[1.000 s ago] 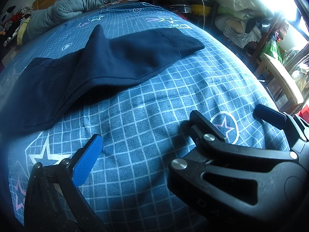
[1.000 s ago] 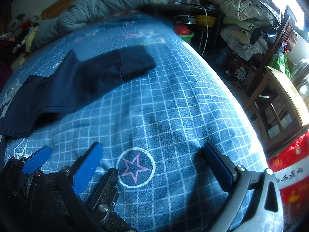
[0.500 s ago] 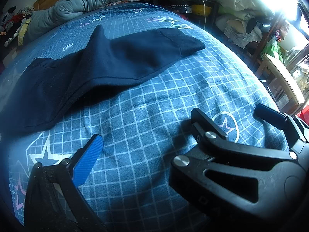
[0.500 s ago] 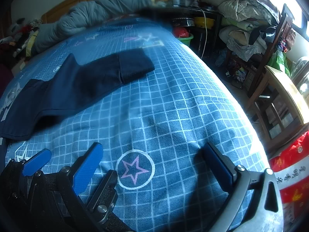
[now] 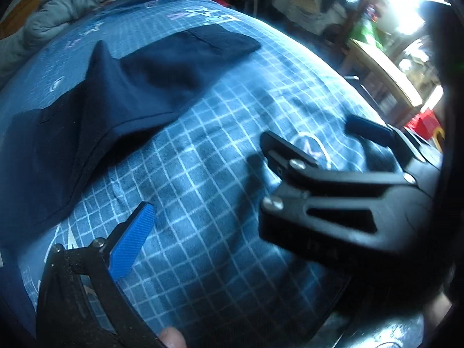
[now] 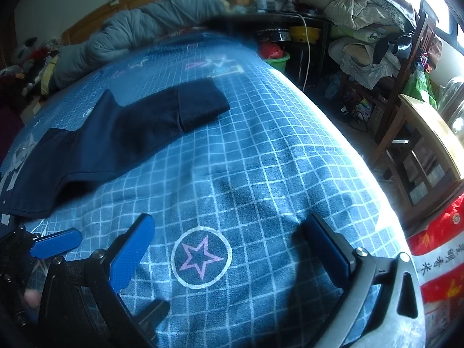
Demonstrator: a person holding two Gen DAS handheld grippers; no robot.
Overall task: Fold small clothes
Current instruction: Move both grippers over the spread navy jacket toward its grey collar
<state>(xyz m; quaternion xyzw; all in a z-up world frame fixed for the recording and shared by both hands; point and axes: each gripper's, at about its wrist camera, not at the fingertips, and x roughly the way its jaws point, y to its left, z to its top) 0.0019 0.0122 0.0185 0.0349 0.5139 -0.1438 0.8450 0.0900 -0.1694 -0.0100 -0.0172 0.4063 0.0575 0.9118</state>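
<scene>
A dark navy garment [image 5: 124, 92] lies folded lengthwise on the blue checked bedspread [image 5: 220, 203], stretching from the far centre to the near left; it also shows in the right wrist view [image 6: 127, 133]. My left gripper [image 5: 200, 229] is open and empty, hovering over the bedspread in front of the garment's near edge. Its right finger is hidden behind the black body of the right gripper [image 5: 333, 185]. My right gripper [image 6: 232, 249] is open and empty over a star-in-circle print [image 6: 201, 256], to the right of the garment.
A rolled grey quilt [image 6: 139, 37] lies at the bed's head. The bed's right edge drops off to a wooden chair [image 6: 417, 133], piled bedding [image 6: 362, 8] and a green basin [image 6: 275, 56]. A red printed bag [image 6: 438, 255] stands at the lower right.
Both grippers have shifted a little, so the garment sits slightly farther off in view. The left view is now blurred by motion. The garment has not moved and both grippers stay open.
</scene>
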